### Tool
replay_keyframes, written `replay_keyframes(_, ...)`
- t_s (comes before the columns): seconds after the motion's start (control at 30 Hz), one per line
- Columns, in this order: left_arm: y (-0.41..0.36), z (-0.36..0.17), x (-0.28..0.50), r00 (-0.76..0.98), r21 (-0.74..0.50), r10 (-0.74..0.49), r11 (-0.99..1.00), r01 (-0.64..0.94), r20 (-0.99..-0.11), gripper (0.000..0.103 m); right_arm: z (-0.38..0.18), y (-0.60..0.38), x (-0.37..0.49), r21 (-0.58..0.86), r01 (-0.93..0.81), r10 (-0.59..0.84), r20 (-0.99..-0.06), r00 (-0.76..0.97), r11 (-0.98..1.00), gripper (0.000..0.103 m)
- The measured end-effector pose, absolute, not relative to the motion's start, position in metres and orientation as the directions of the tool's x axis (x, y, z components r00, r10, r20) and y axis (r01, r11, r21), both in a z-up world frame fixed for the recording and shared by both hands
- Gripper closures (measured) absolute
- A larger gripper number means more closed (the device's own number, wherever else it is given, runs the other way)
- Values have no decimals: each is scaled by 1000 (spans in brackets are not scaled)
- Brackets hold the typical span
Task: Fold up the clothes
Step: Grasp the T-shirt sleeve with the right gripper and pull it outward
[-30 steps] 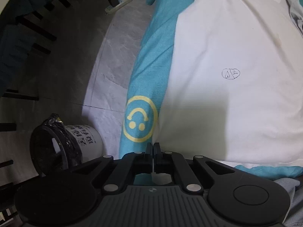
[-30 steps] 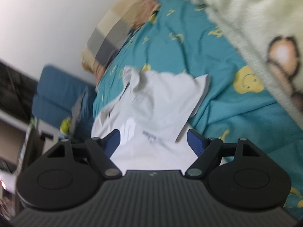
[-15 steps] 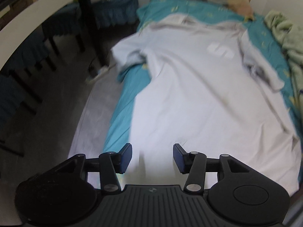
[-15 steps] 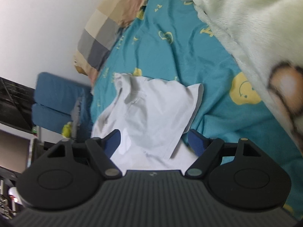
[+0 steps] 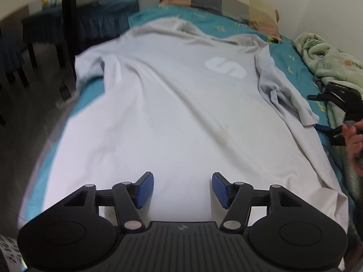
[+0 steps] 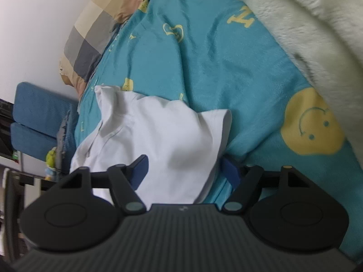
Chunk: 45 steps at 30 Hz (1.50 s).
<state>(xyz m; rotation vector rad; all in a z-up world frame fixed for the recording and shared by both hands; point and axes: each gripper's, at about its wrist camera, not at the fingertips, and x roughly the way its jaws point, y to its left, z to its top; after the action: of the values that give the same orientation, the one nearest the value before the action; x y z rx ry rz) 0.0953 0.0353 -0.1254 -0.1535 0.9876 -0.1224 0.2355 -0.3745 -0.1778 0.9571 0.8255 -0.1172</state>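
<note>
A white T-shirt (image 5: 172, 113) with a white S logo lies spread flat on the bed, collar at the far end. My left gripper (image 5: 182, 190) is open and empty above the shirt's hem. My right gripper (image 6: 185, 170) is open, its jaws on either side of the shirt's right sleeve (image 6: 168, 136), which is rumpled on the teal sheet. The right gripper also shows at the right edge of the left wrist view (image 5: 338, 113), beside that sleeve.
The bed has a teal sheet (image 6: 226, 68) with yellow smiley prints. A checked pillow (image 5: 222, 2) lies at the head. A fluffy pale green blanket (image 5: 329, 56) is bunched along the right side. Dark chairs (image 5: 34, 34) and floor are left of the bed.
My left gripper opened and rose from the shirt's hem at the bed's edge, now looking along the whole shirt. My right gripper moved closer to the right sleeve, staying open.
</note>
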Motion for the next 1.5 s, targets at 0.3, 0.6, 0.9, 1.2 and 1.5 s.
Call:
replay_keyframes(0.3, 44, -124, 94, 598, -174, -148, 985, 15, -787, 43, -150, -358, 254, 428, 378, 1, -663, 748, 821, 98)
replay_keyframes(0.6, 33, -115, 94, 661, -144, -128, 989, 30, -739, 48, -96, -393, 294, 318, 318, -157, -443, 883, 893, 99)
replay_keyframes(0.9, -12, -123, 98, 625, -193, -328, 942, 275, -709, 47, -145, -443, 342, 210, 419, -272, -498, 823, 883, 98)
replay_keyframes(1.2, -5, -130, 107, 601, -233, -340, 940, 250, -724, 46, -131, -446, 332, 372, 406, -138, -573, 808, 834, 84)
replay_keyframes(1.5, 22, -122, 103, 607, -162, -185, 982, 94, -773, 46, -117, -418, 284, 534, 438, 86, -699, 710, 724, 34)
